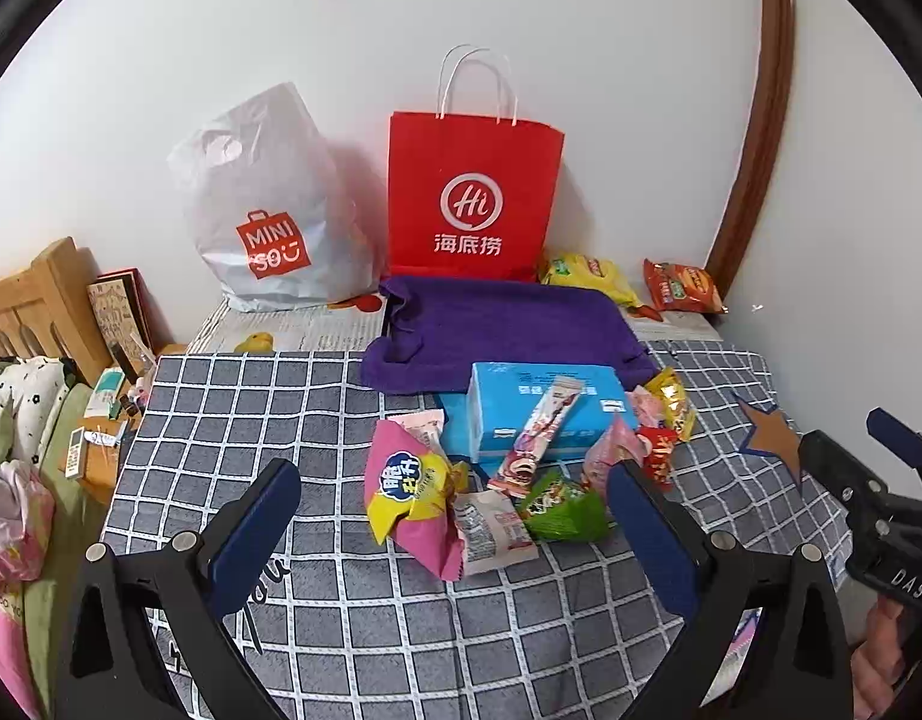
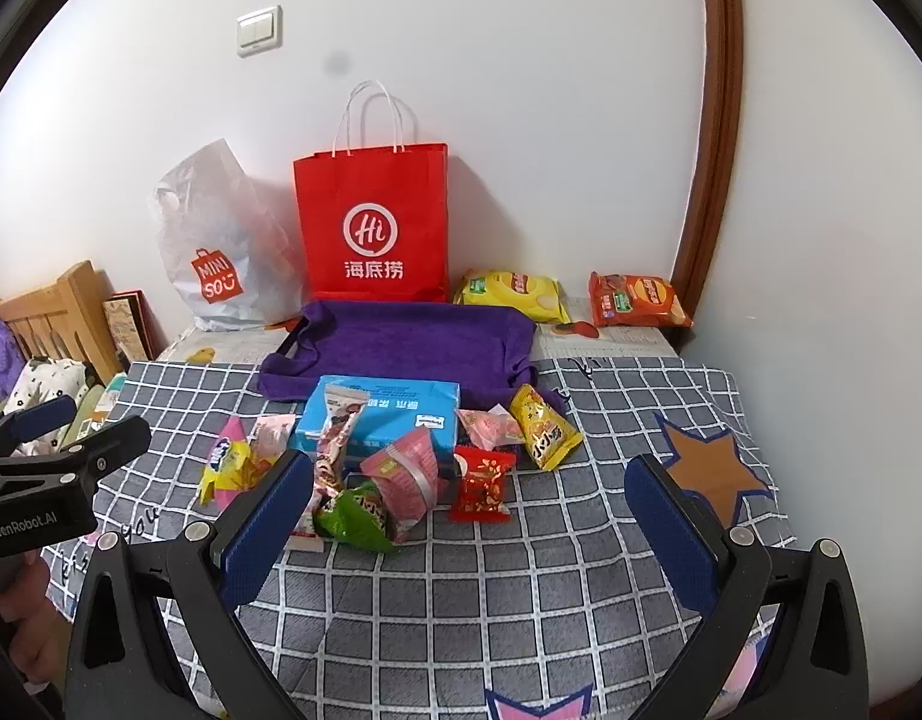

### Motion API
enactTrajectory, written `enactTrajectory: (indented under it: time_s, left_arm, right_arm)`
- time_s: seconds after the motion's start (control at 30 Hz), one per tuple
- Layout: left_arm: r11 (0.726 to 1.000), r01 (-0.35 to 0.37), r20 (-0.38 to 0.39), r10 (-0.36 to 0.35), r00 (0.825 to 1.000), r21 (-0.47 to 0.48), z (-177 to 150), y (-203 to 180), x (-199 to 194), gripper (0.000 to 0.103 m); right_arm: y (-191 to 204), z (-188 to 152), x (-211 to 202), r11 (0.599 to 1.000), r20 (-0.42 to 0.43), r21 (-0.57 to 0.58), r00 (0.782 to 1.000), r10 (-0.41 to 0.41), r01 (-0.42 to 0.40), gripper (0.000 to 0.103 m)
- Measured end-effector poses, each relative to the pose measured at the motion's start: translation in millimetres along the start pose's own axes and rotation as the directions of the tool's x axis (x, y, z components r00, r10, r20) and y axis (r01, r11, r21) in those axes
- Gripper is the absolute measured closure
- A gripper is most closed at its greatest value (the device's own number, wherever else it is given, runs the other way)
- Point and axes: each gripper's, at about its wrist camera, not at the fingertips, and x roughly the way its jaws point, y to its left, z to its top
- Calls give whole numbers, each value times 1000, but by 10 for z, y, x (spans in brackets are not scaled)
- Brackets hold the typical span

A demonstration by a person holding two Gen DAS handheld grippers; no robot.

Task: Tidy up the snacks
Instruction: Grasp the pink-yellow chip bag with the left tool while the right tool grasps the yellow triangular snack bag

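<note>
Task barely begun: the snack pile (image 2: 395,468) lay loose on the checked bed cover (image 2: 491,588), red paper bag (image 2: 374,222) apparently unfilled, while left gripper (image 1: 455,531) and right gripper (image 2: 467,516) hovered with jaws apart, empty.

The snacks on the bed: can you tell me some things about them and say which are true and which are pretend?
1. The red paper bag stands upright against the wall. True.
2. The left gripper squeezes a snack. False: it is open and holds nothing.
3. A long striped packet leans on the blue box. True.
4. The purple towel covers the whole snack pile. False: it lies behind the pile.
</note>
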Motion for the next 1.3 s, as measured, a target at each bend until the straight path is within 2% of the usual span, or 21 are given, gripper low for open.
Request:
enactTrajectory:
  time_s: [0.23,0.3,0.57,0.7,0.8,0.93,1.07,1.13,1.3]
  left_arm:
    - [1000,-11,-49,10,999,-16,11,117,353,3]
    - [999,-35,-66,34,997,-9,15,143,465,3]
    - [998,-56,-162,54,985,-11,-6,321,953,3]
    - [998,-60,-182,55,982,-21,-32,389,1150,3]
    - [998,-63,-195,59,979,-19,-40,424,1286,3]
    - [997,-68,-202,62,977,-21,-10,477,1422,3]
    - [996,-65,-217,51,975,-55,-2,587,1539,3]
    - [995,-70,-223,53,973,-68,-2,630,1589,3]
    - [994,-74,-233,54,971,-75,11,677,1690,3]
  right_arm:
    - [-59,53,352,1000,-36,4,999,2,-2,0]
    - [-108,53,475,1000,-46,5,999,-6,6,0]
    - [-527,-79,1075,997,-127,37,990,-61,66,2]
    - [-744,-147,1380,995,-170,60,983,-70,81,7]
    - [-840,-157,1593,995,-185,55,980,-73,85,15]
    - [-923,-125,1889,995,-196,65,978,-65,80,19]
    - [-932,-98,2161,997,-219,64,975,-35,50,20]
    - [-933,-92,2293,997,-232,53,972,-35,48,24]
    - [-949,-74,2576,998,-264,39,964,-28,39,25]
